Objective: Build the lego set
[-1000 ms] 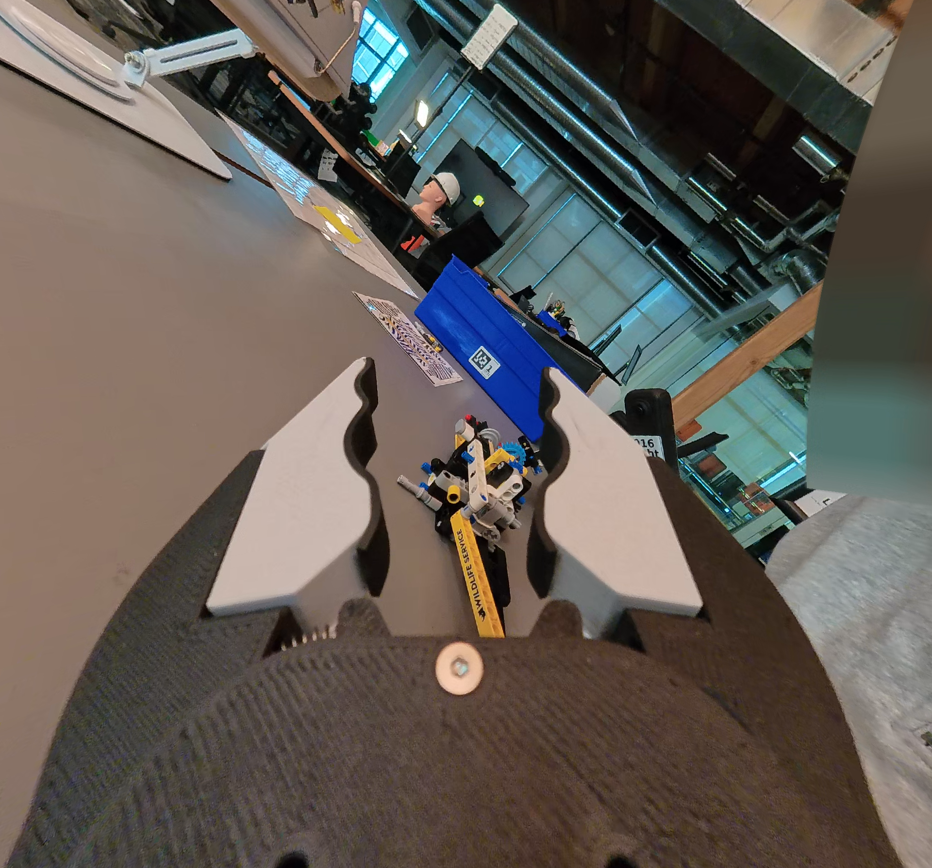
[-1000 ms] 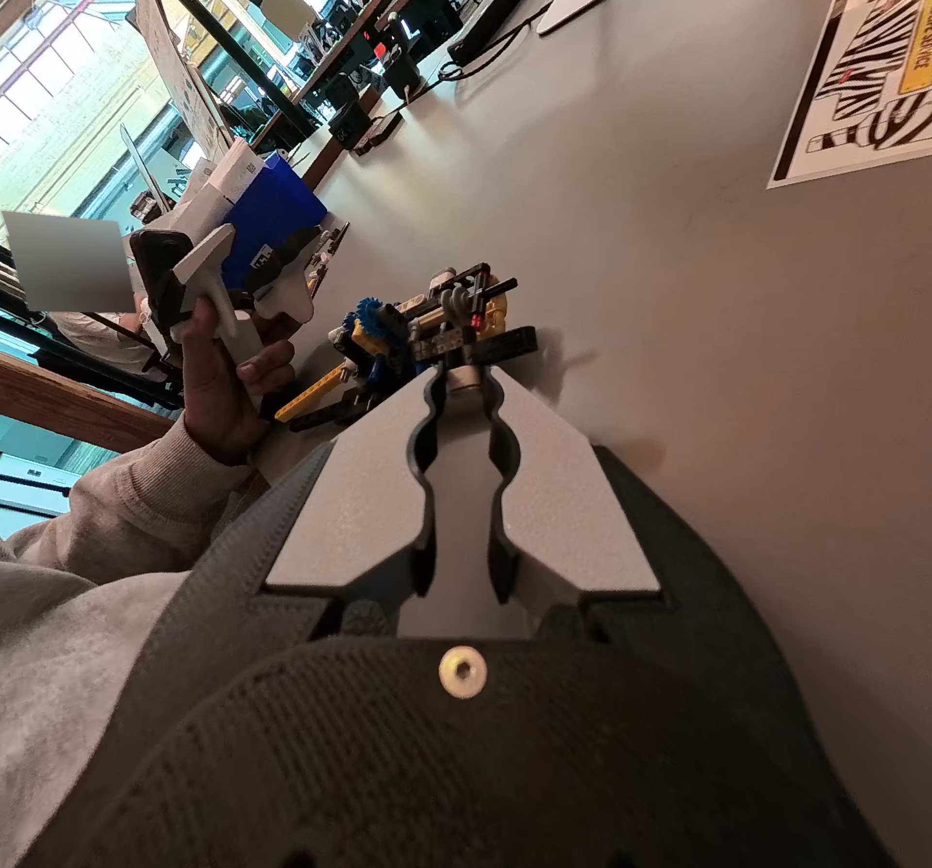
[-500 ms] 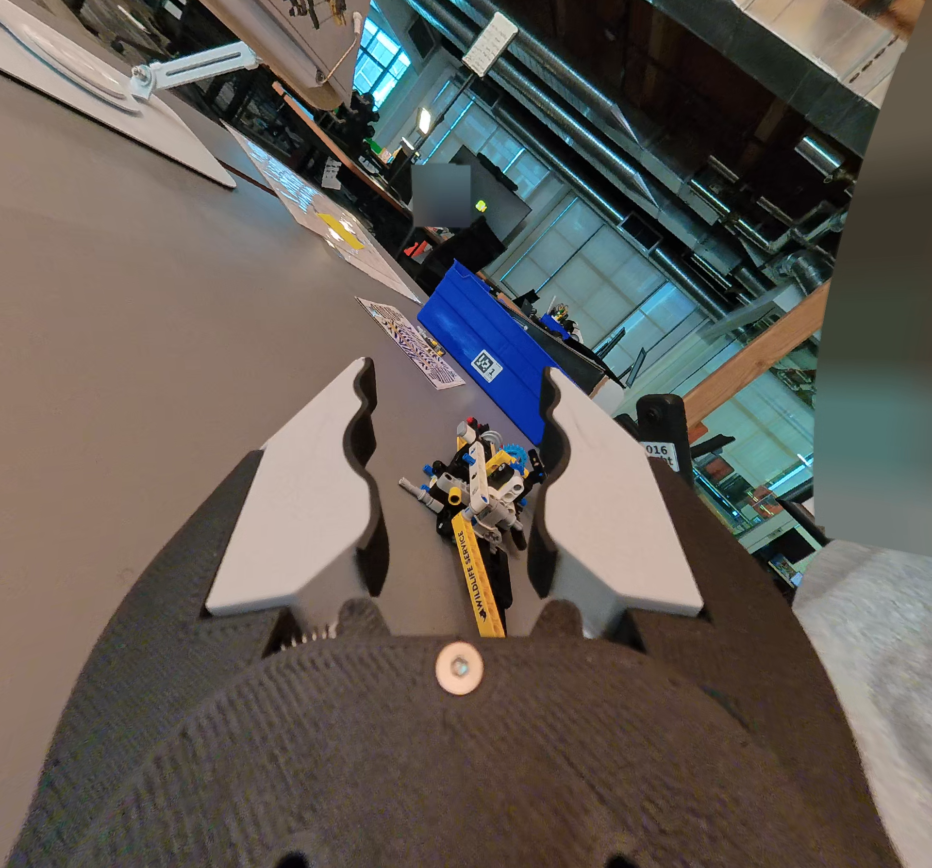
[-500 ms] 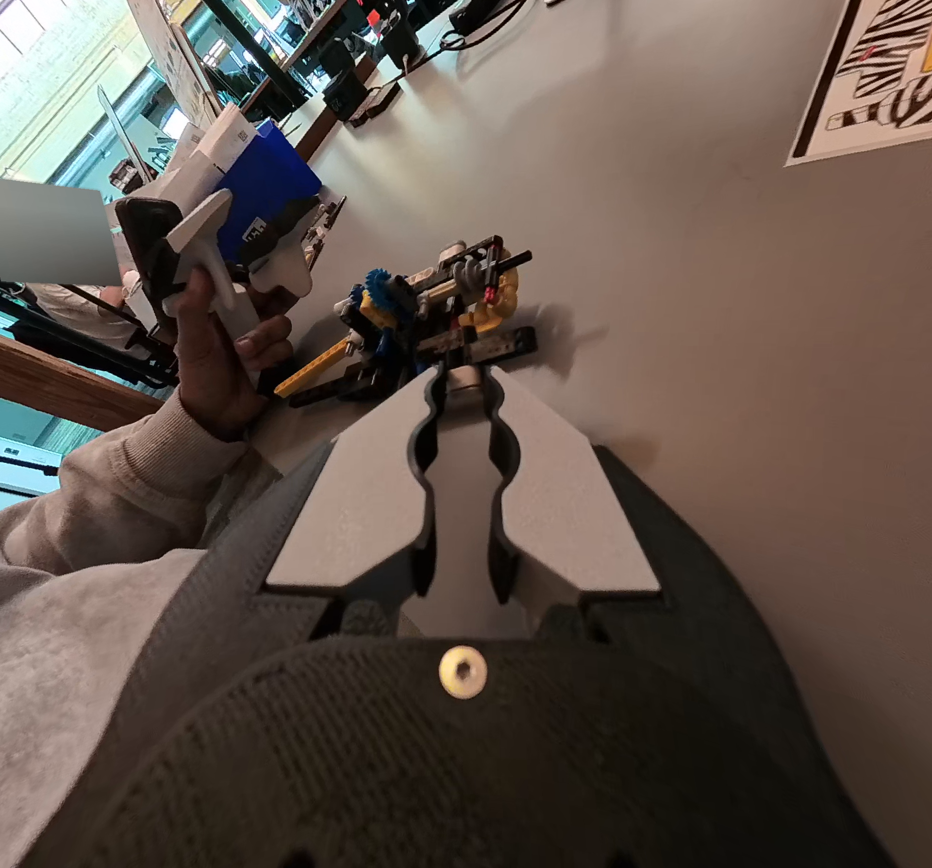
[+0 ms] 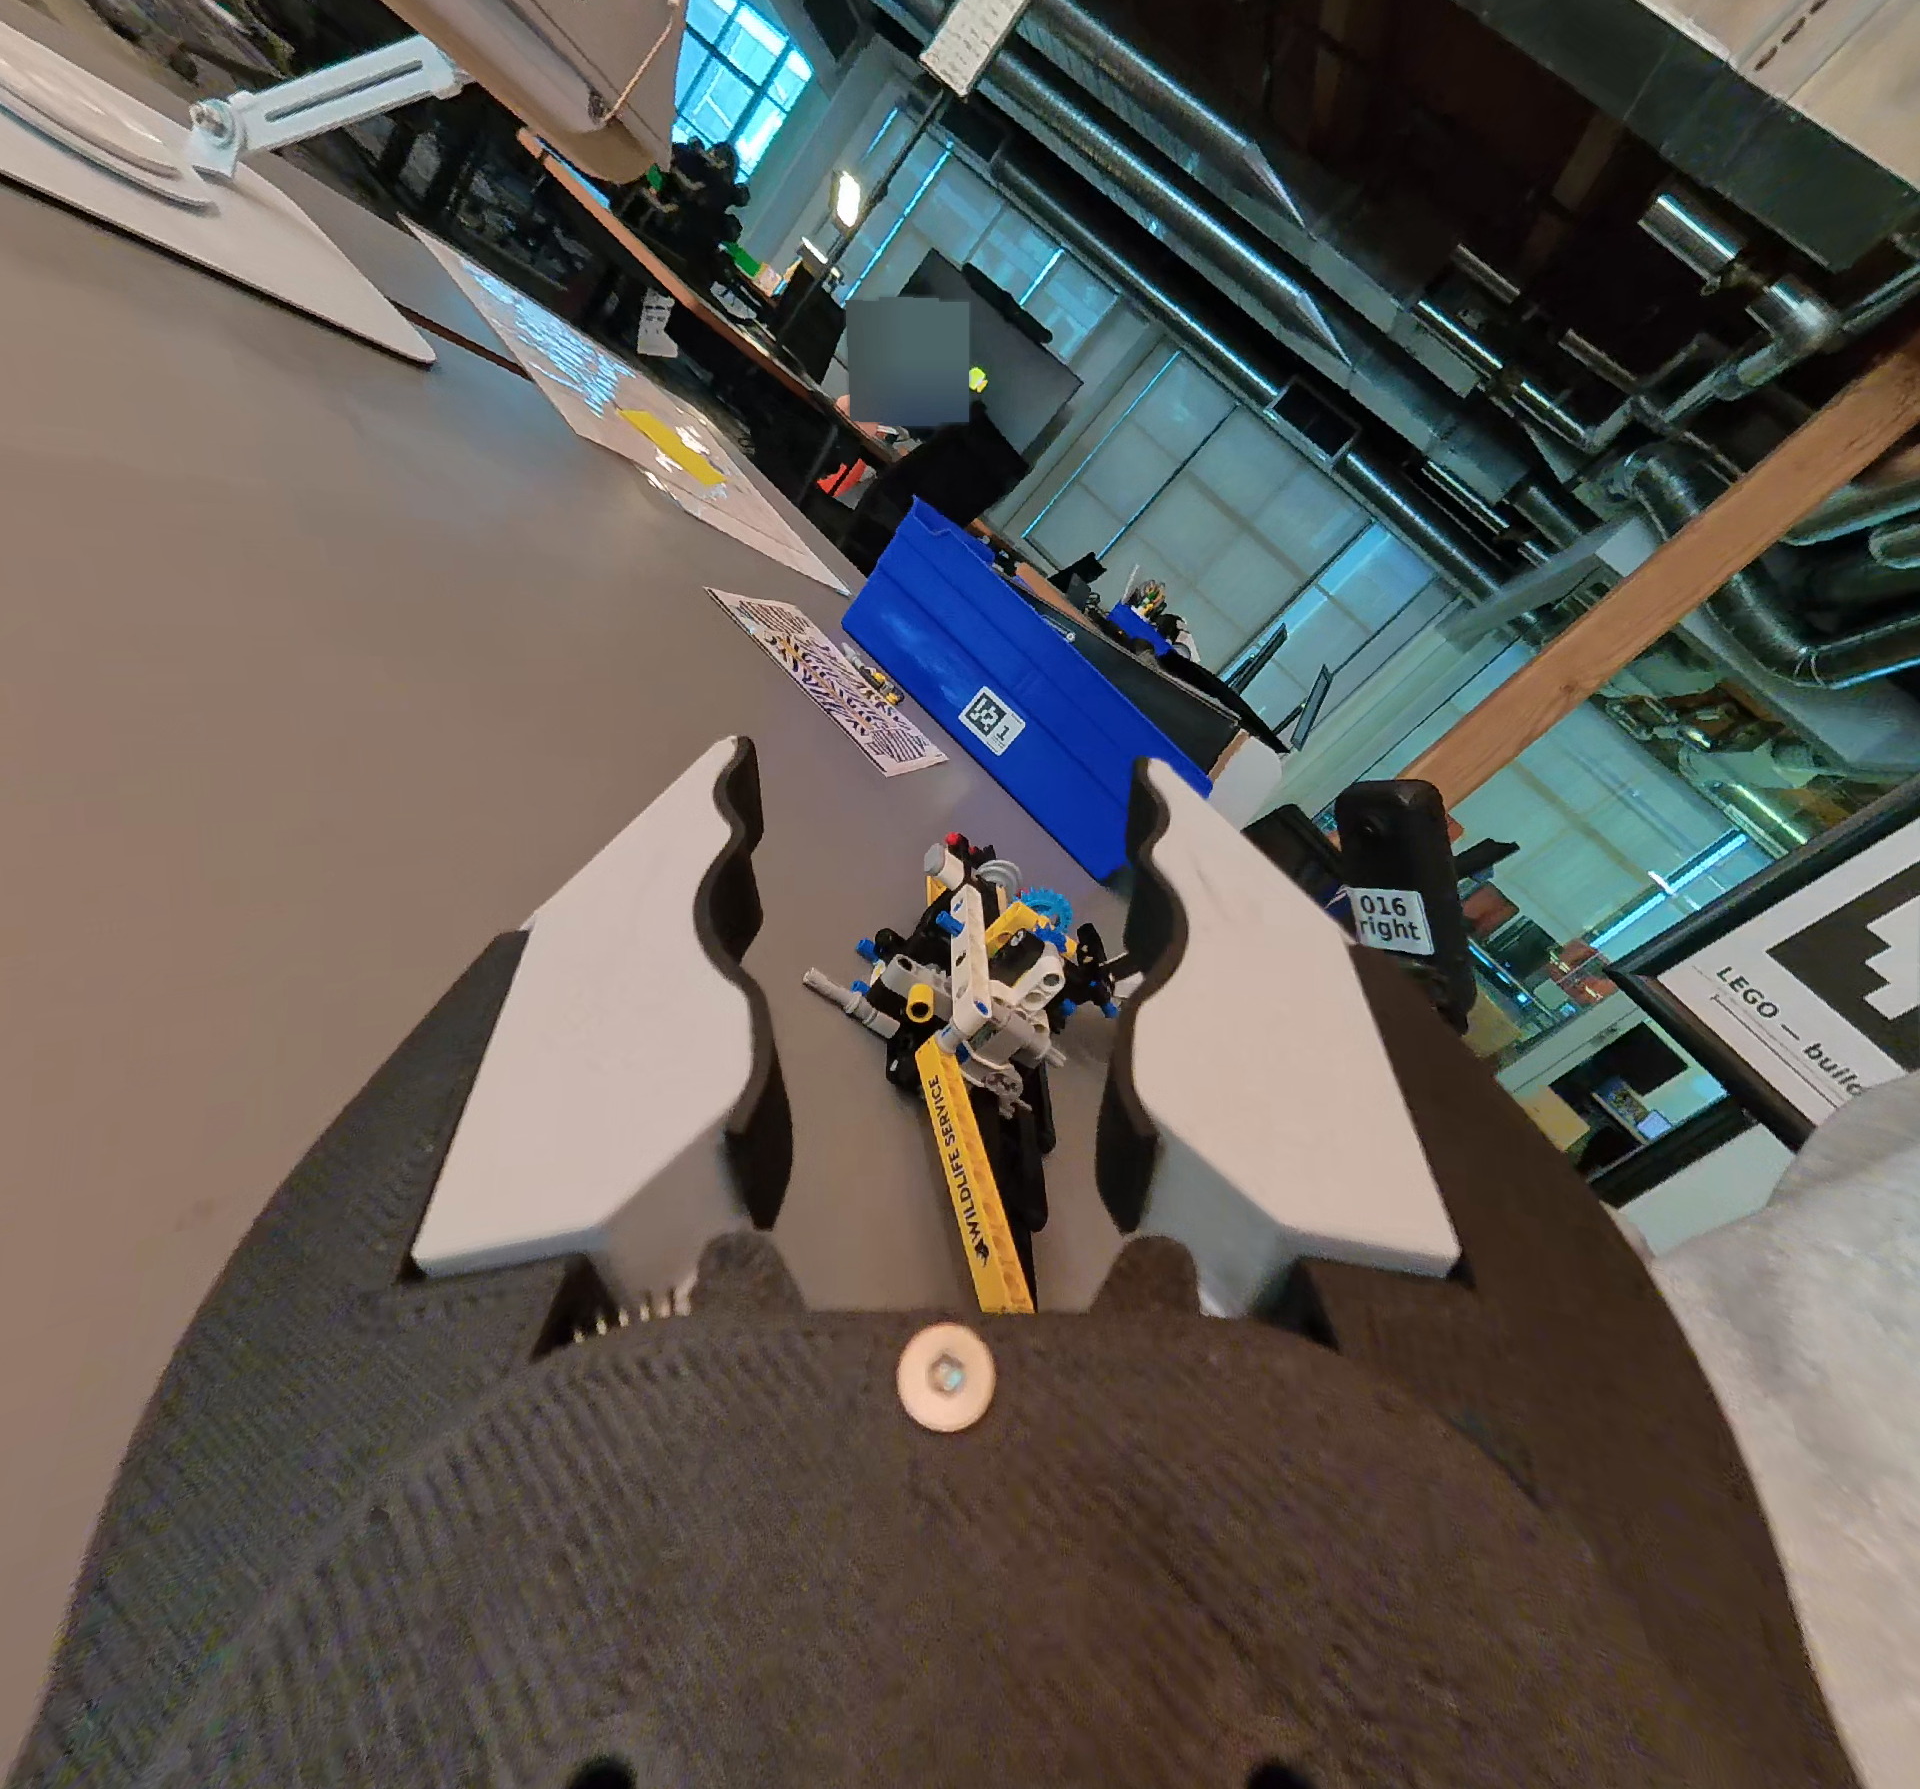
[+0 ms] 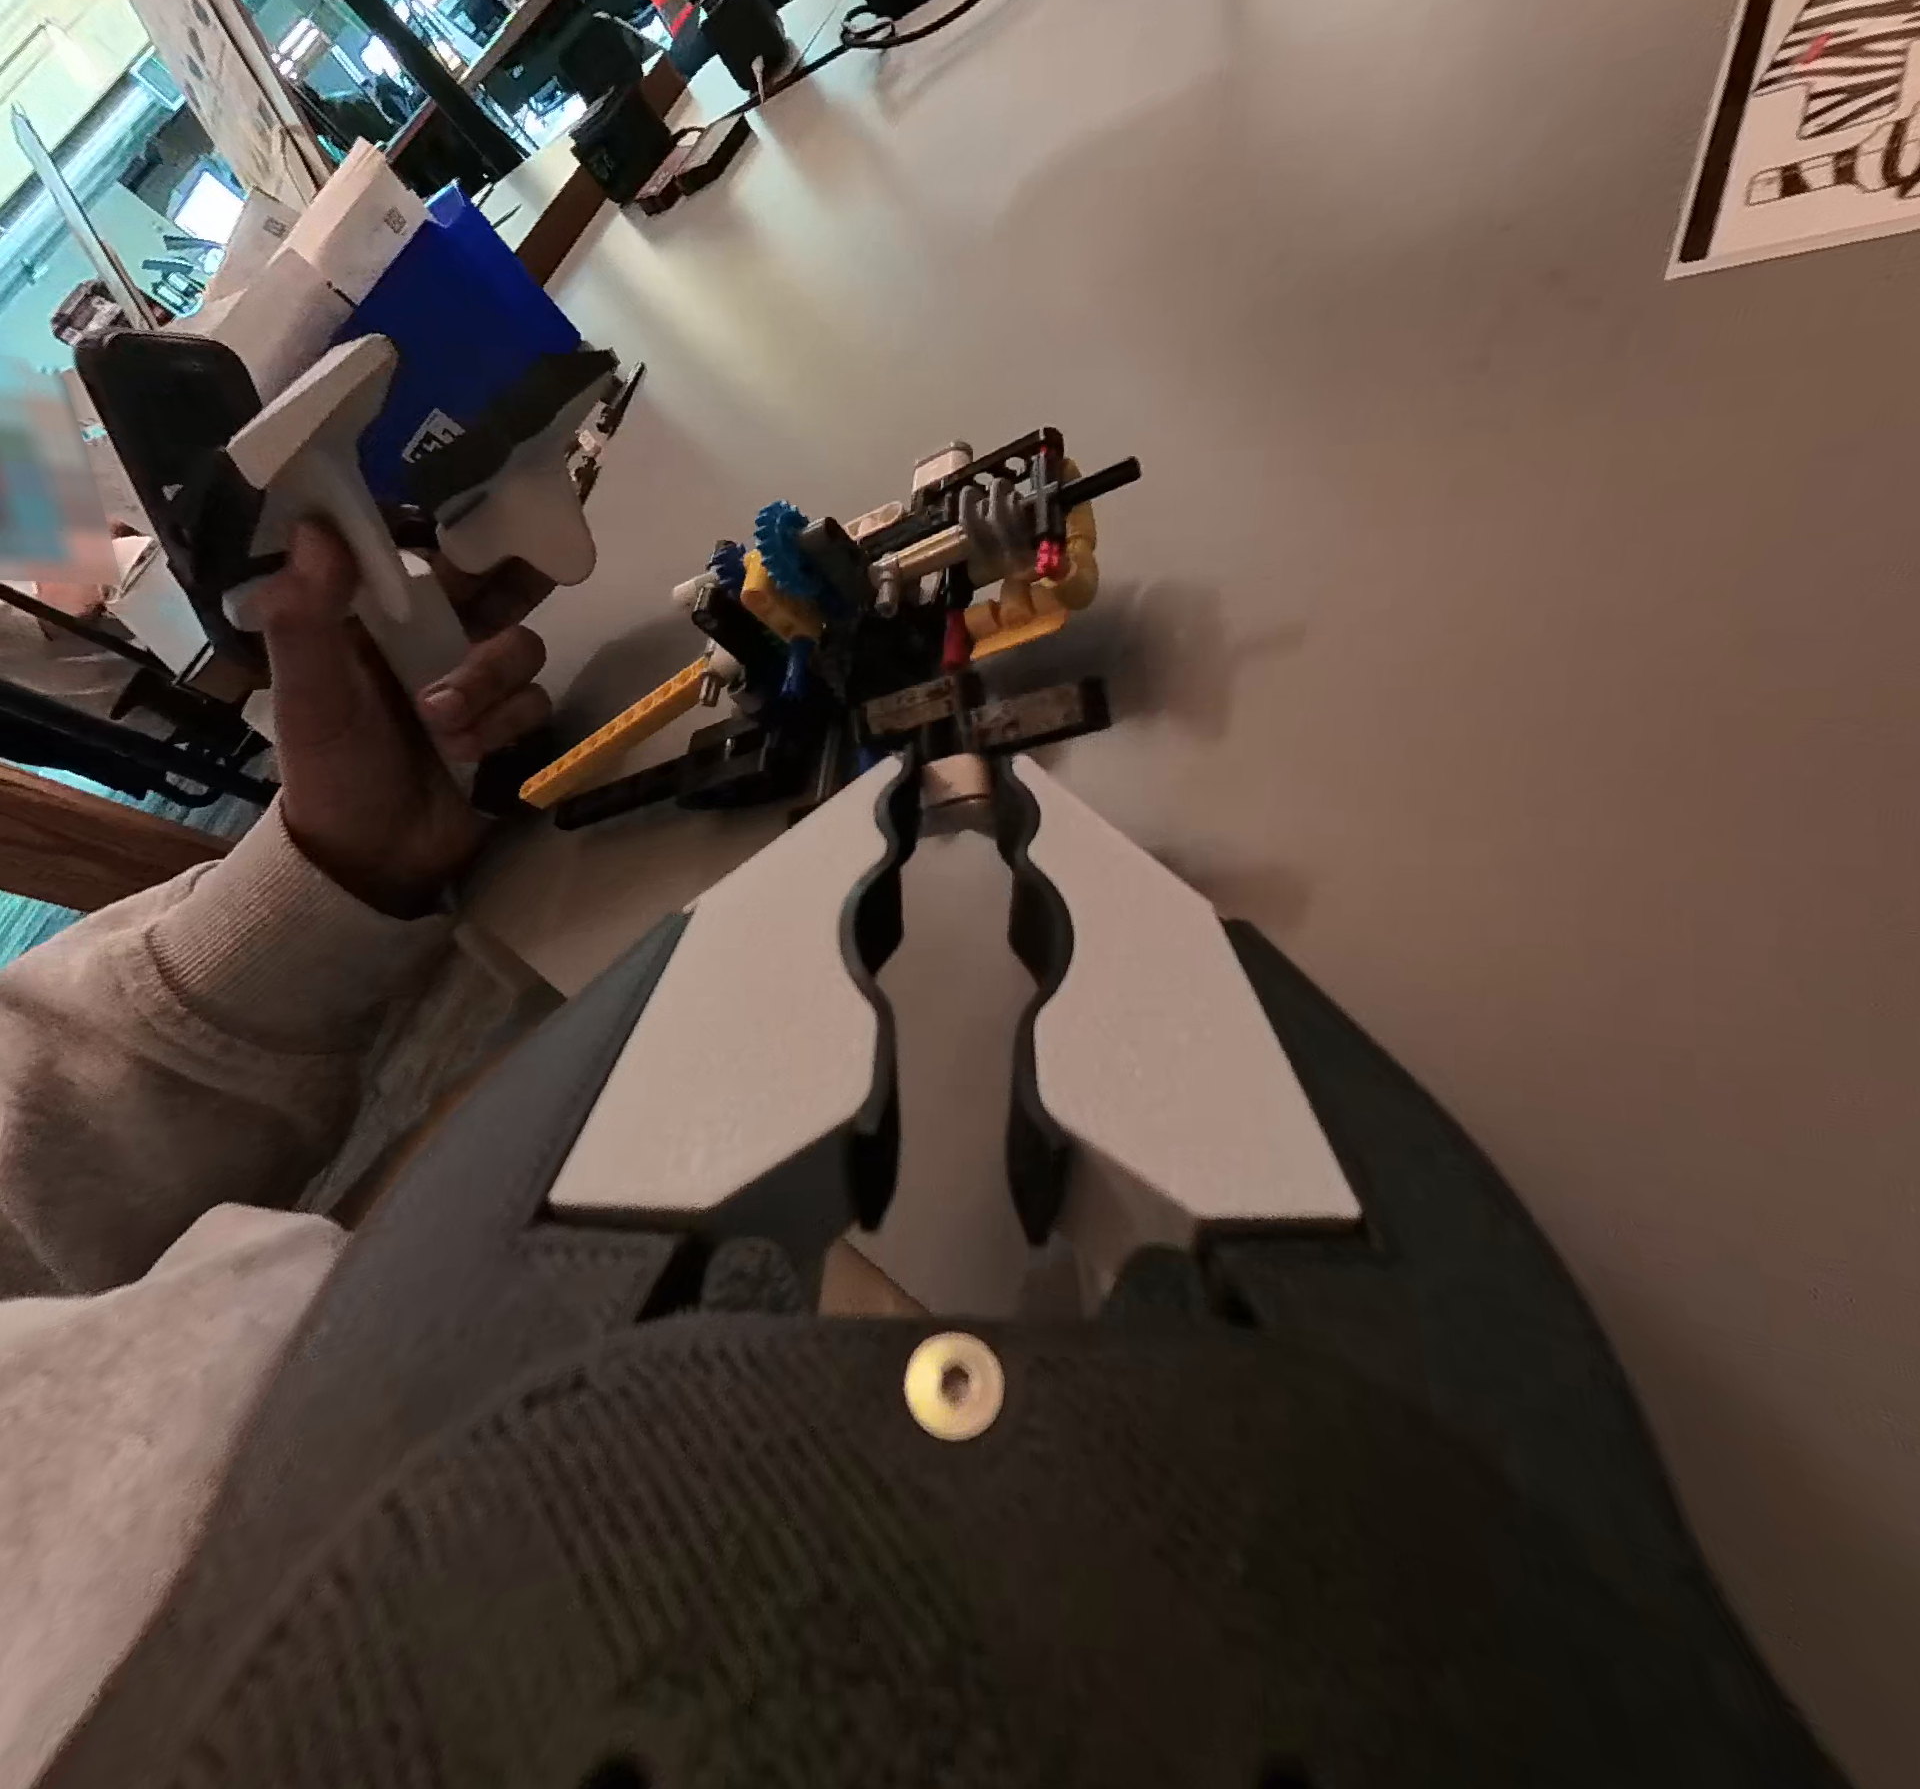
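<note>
The partly built lego model (image 5: 977, 991), black, yellow, blue and grey, lies on the grey table (image 5: 312, 804). My left gripper (image 5: 940, 768) is open and empty, with the model ahead between its fingers and its long yellow beam (image 5: 971, 1189) pointing toward me. In the right wrist view my right gripper (image 6: 956, 781) is shut on a small grey round piece (image 6: 954, 775), right at the black beam (image 6: 987, 709) on the near side of the model (image 6: 914, 576). The left gripper (image 6: 416, 513), held in a hand, shows left of the model.
A blue bin (image 5: 997, 700) stands behind the model, also in the right wrist view (image 6: 457, 357). A sticker sheet (image 5: 831, 679) lies beside it, and another printed sheet (image 6: 1818, 77) at the far right. A white monitor stand base (image 5: 156, 181) and cables with power bricks (image 6: 675, 150) sit farther back. The gap from one gripper's tips to the other's is roughly 20 cm.
Both views have tilted slightly. The right gripper still pinches the grey piece at the model's black beam. The left gripper has stayed open behind the model.
</note>
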### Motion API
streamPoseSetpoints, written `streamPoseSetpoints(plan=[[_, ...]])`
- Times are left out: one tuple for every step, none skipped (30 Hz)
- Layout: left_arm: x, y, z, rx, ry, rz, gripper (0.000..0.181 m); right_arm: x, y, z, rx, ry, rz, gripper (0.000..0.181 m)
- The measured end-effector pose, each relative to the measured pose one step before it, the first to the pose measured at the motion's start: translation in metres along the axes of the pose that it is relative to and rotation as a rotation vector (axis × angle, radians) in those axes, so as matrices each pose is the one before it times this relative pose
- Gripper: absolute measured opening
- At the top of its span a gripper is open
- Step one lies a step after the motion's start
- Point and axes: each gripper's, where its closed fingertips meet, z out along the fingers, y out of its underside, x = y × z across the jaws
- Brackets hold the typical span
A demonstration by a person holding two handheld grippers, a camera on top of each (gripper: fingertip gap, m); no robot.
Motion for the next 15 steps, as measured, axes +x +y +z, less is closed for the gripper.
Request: streamPoseSetpoints(plan=[[0.00045,0.00004,0.00001,-0.0005,0.0008,0.0033,0.069,-0.00065,-0.00008,0.00050,0.0009,0.0041,-0.0044,0.013],[0.00032,0.00002,-0.00011,-0.0003,0.0001,0.0024,0.069,-0.00074,0.00009,0.00046,-0.0003,0.0037,-0.0074,0.013],[0.00034,0.00008,0.00005,-0.0007,0.0006,0.0023,0.069,-0.00062,-0.00011,0.00026,0.0007,0.0050,-0.0086,0.013],[0.00044,0.00014,0.00005,-0.0013,0.0006,0.0026,0.069,-0.00070,-0.00038,0.00028,0.0009,0.0052,-0.0077,0.013],[0.00053,0.00020,0.00005,-0.0018,0.0008,0.0038,0.069,-0.00043,-0.00024,0.00021,0.0003,0.0066,-0.0046,0.013],[0.00074,0.00035,0.00018,-0.0026,0.0012,0.0060,0.069,-0.00060,-0.00010,0.00022,0.0001,0.0043,-0.0006,0.013],[0.00084,0.00049,0.00035,-0.0039,0.0008,0.0071,0.069,-0.00061,0.00012,0.00039,-0.0011,0.0026,0.0034,0.013],[0.00130,0.00081,0.00040,-0.0054,0.0033,0.0072,0.069,-0.00064,0.00018,0.00029,-0.0011,0.0013,0.0069,0.013],[0.00189,0.00158,0.00085,-0.0105,0.0071,0.0053,0.069,-0.00035,0.00012,0.00019,-0.0012,0.0028,0.0085,0.013],[0.00180,0.00347,0.00170,-0.0254,0.0082,0.0010,0.070,-0.00024,0.00011,0.00007,-0.0010,0.0033,0.0064,0.013],[0.00189,0.00706,0.00300,-0.0538,0.0079,-0.0055,0.074,-0.00016,-0.00007,0.00003,-0.0004,0.0032,0.0022,0.013],[0.00391,0.01027,0.00414,-0.0817,0.0167,-0.0052,0.077,-0.00011,-0.00002,0.00002,-0.0011,0.0030,-0.0009,0.013],[0.00496,0.01228,0.00470,-0.0988,0.0175,0.0055,0.078,-0.00025,-0.00021,-0.00006,-0.0005,0.0006,-0.0030,0.013],[0.00271,0.01245,0.00501,-0.0991,-0.0043,0.0249,0.080,0.00000,-0.00007,0.00008,-0.0002,0.0004,-0.0037,0.013],[0.00068,0.01206,0.00514,-0.0935,-0.0240,0.0412,0.080,0.00014,-0.00005,-0.00008,-0.0006,-0.0001,-0.0017,0.013]])
